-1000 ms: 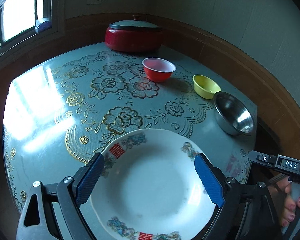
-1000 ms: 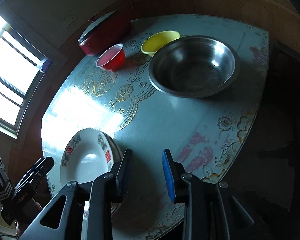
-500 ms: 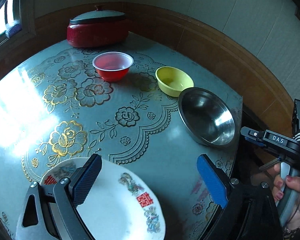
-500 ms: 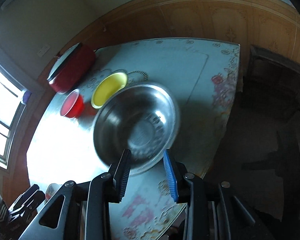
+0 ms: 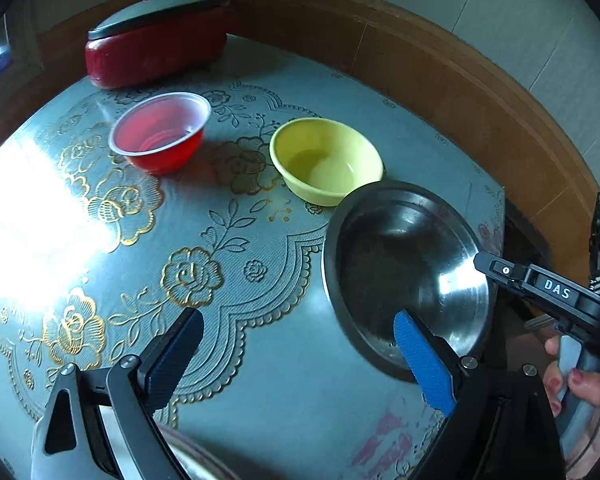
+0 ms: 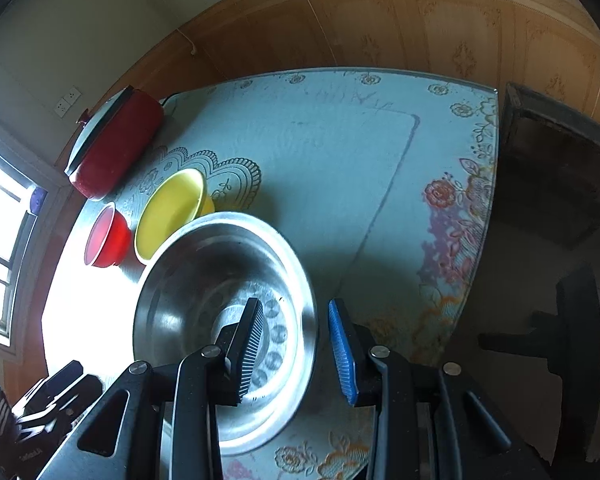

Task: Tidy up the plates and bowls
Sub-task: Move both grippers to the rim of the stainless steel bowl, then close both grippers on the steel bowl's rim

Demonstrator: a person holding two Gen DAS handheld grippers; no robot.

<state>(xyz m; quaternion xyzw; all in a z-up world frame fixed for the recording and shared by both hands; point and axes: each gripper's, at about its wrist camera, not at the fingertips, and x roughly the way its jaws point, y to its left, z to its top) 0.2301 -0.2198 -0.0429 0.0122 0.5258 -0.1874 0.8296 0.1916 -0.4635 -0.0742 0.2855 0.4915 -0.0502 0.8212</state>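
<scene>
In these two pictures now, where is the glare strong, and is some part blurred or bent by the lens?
Left wrist view: window glare whitens the tablecloth at left; the steel bowl carries a bright glint. Right wrist view: the window and the nearby table are blown out, and the steel bowl's rim looks slightly smeared. Both views bend the table's edges and darken at the corners.

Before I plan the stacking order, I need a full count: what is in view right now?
steel bowl: one, silver, near table edge, rim between the right gripper's fingers
yellow bowl: one, beside the steel bowl
red bowl: one, translucent, beyond the yellow bowl
red lidded pot: one, far corner
table: one, blue-grey floral cover
left gripper: open, empty
right gripper: open, around the steel bowl's rim
hand: one, holding the right gripper
</scene>
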